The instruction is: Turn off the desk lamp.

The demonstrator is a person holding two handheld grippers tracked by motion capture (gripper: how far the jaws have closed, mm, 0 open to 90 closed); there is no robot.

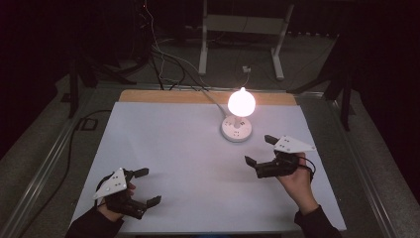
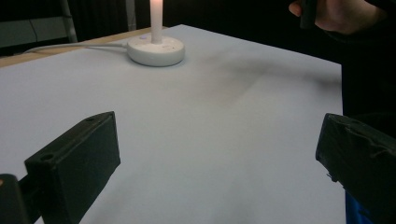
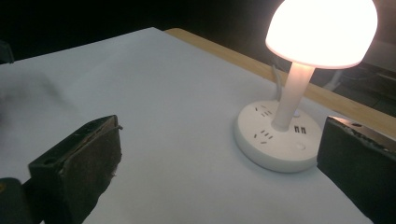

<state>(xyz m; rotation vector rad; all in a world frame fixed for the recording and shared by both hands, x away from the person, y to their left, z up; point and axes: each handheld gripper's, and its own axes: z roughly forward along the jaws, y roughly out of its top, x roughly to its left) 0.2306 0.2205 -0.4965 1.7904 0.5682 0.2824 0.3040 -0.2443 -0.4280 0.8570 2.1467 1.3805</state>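
Note:
A small lit lamp [image 1: 241, 103] with a glowing round shade stands on a round white base [image 1: 236, 129] with sockets, at the back middle of the white table. Its base [image 3: 279, 137] and shade [image 3: 322, 30] fill the right of the right gripper view, and its base [image 2: 156, 50] lies far off in the left gripper view. My right gripper [image 1: 257, 149] is open just right of the lamp, jaws wide apart, nothing between them. My left gripper [image 1: 147, 186] is open near the front left, also holding nothing.
A white sheet [image 1: 188, 163] covers the table, with a wooden strip [image 1: 163, 96] along the back. The lamp's white cable [image 1: 210, 96] runs off the back edge. Beyond it, a white frame [image 1: 242, 29] and loose cables lie on the dark floor.

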